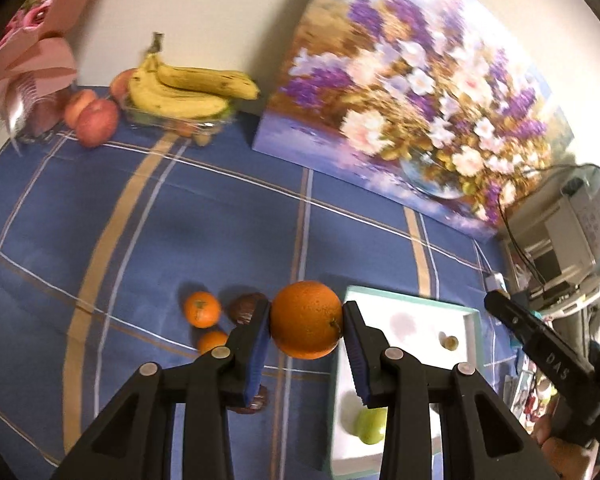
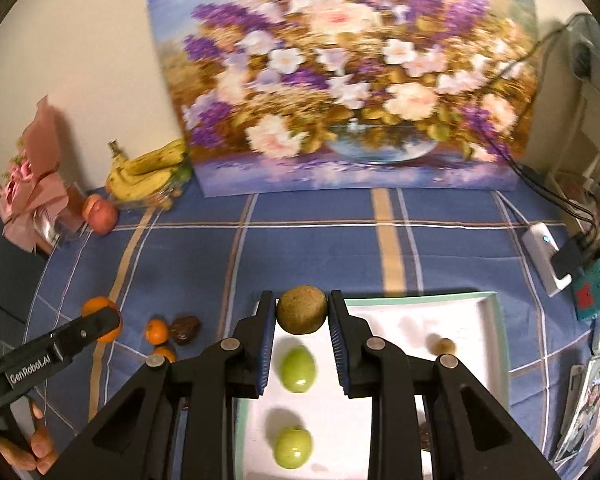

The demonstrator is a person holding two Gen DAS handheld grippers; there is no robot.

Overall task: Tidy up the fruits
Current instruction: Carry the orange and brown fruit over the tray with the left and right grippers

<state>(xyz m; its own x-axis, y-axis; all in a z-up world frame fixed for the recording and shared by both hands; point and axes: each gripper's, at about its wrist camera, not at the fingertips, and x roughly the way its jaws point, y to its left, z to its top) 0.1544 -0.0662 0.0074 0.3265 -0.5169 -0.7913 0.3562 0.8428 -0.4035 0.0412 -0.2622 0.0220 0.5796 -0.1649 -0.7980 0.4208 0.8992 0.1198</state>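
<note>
My left gripper (image 1: 306,320) is shut on a large orange (image 1: 306,319), held above the blue checked tablecloth (image 1: 160,220). Below it lie two small tangerines (image 1: 202,309) and a dark brown fruit (image 1: 246,307). My right gripper (image 2: 302,310) is shut on a brown round fruit (image 2: 301,309) over the white tray (image 2: 452,320). In the tray lie two green fruits (image 2: 298,369) and a small brown fruit (image 2: 443,347). The left gripper with its orange (image 2: 100,314) shows at the left of the right wrist view.
A flower painting (image 2: 352,80) leans on the wall at the back. Bananas (image 1: 184,90) in a clear container and apples (image 1: 96,118) sit at the far left beside a pink bouquet (image 1: 32,64). A power strip with cables (image 2: 546,256) lies at the right edge.
</note>
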